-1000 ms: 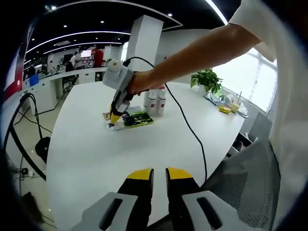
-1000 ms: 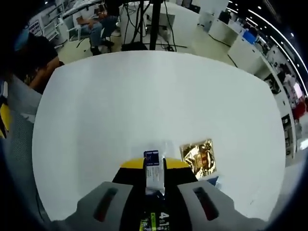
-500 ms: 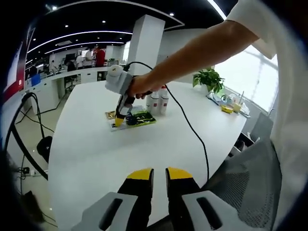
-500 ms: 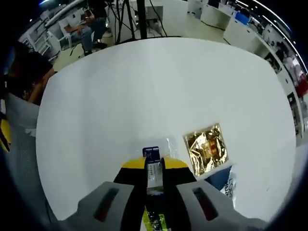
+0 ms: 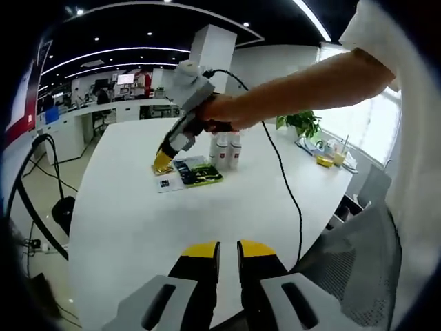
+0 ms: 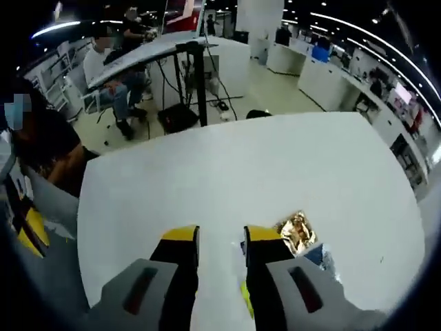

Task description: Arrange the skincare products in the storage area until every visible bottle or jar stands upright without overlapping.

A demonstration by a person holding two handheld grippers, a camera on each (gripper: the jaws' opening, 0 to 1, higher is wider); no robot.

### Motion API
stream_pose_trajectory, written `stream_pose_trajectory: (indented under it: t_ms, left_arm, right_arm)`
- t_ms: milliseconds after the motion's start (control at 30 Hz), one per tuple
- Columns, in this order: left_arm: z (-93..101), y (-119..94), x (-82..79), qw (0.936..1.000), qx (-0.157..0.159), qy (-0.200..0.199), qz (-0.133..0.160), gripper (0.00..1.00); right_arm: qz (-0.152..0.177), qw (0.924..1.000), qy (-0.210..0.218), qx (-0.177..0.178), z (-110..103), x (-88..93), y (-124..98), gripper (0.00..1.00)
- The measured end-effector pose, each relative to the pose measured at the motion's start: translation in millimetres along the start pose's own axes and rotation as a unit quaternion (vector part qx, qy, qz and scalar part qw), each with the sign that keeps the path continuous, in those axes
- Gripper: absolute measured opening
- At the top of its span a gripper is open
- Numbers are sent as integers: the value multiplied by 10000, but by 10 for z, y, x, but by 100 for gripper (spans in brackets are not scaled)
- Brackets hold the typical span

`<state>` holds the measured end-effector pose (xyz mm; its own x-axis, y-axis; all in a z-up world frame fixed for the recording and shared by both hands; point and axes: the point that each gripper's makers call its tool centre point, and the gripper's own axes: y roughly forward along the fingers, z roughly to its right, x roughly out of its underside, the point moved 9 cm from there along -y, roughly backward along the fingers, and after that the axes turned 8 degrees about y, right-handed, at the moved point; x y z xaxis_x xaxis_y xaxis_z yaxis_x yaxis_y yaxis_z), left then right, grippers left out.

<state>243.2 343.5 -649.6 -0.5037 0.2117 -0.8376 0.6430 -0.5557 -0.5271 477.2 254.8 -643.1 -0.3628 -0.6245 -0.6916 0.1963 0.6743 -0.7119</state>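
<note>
Now the right gripper (image 6: 220, 238), jaws apart and empty, hangs above flat sachets (image 5: 185, 172) beside upright bottles (image 5: 226, 148); the left gripper (image 5: 229, 249), jaws nearly together and empty, waits low, so the next reach should descend squarely.

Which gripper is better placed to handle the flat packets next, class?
Right, probably: the right gripper hangs open just above the packets beside the white bottles; the left gripper sits at the near table edge.
</note>
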Motion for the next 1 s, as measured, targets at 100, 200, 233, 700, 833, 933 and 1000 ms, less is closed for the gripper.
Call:
stream_pose_trajectory:
  t_ms: [100,200,233,700,833,933,1000]
  left_arm:
    - [46,12,-2,9999,71,95,-23,11]
    - [43,3,-24,9999,68,99,87,11]
    - [38,-3,-26,9999,76,40,115,11]
    - [15,-50,-109,9974,-208,349,604,23]
    - [38,-82,-124,9964,-199,414,718,25]
    - [0,-88,-134,9959,-277,362,777,26]
    - [-4,-89,-134,9960,-273,354,772,29]
  right_arm:
    - [528,9978,397,32,-286,203,-286,37]
    - [938,9910,953,63,-567,463,-586,40]
    - [1090,9878,1090,240,-640,573,-709,42]
    - [2137,9344,2482,1399,-1168,1329,-1551,70]
    - [2464,9147,2912,1336,-1344,1394,-1669,75]
    - [2797,9020,2957,1440,-1419,1443,-1767,75]
    - [2851,9015,2902,1476,-1459,1473,-1778,74]
